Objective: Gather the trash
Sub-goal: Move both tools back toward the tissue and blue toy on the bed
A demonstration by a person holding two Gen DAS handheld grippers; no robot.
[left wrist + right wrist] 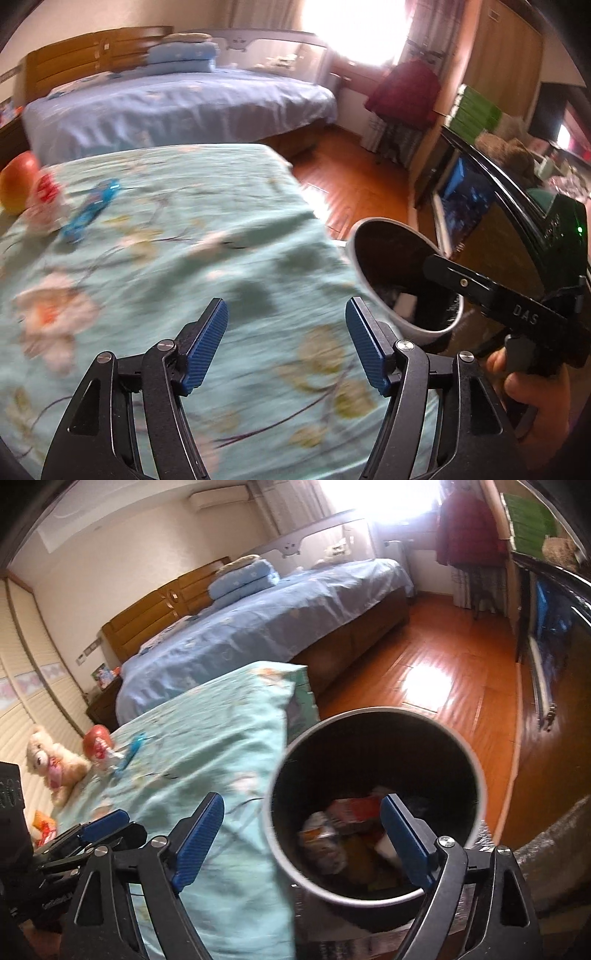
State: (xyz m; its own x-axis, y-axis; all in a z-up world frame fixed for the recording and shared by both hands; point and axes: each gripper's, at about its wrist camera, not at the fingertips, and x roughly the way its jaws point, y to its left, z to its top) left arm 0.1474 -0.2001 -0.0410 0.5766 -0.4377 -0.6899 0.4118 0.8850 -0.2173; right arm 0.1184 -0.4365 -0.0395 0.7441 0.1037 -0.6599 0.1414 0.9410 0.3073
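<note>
Both claws stand apart with nothing between their ribbed blue pads: the left gripper (286,341) over the floral turquoise cloth (207,236), the right gripper (301,834) above the round, dark-lined bin (476,775). Crumpled wrappers (332,834) already lie in the bin's bottom, so part of the job looks done. Still to fetch, at ten o'clock in the left view: a shiny blue wrapper (90,210) and a red-and-white crinkled packet (46,201) beside a smooth round apple (16,184).
</note>
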